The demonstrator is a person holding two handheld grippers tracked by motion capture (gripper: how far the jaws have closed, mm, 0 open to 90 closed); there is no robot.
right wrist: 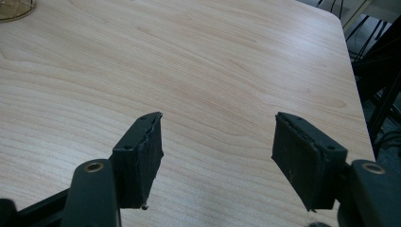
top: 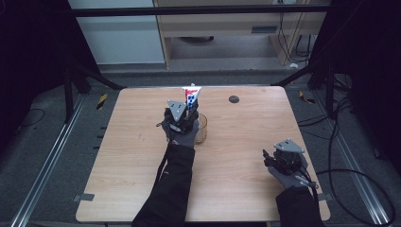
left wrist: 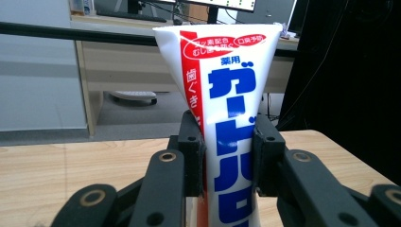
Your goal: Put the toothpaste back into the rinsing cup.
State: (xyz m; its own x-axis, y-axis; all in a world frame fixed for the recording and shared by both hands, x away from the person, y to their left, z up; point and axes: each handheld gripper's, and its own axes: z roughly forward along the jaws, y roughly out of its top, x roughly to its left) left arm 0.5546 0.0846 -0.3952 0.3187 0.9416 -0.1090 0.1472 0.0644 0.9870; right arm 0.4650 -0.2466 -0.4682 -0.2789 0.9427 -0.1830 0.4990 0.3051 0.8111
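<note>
A white toothpaste tube (left wrist: 227, 94) with red and blue print stands upright, flat crimped end up, clamped between the jaws of my left gripper (left wrist: 229, 153). From above, my left gripper (top: 182, 117) holds the tube (top: 191, 97) over the middle of the table, right beside a clear amber cup (top: 202, 128). Whether the tube's lower end is inside the cup is hidden by the gripper. My right gripper (right wrist: 217, 158) stands open above bare wood with nothing between its jaws; in the high view my right gripper (top: 276, 158) rests near the table's front right.
The wooden table (top: 142, 156) has a small dark round spot (top: 233, 99) near its far edge. The cup's rim (right wrist: 16, 9) shows at the top left of the right gripper view. Dark frame legs and cables surround the table; a desk stands beyond.
</note>
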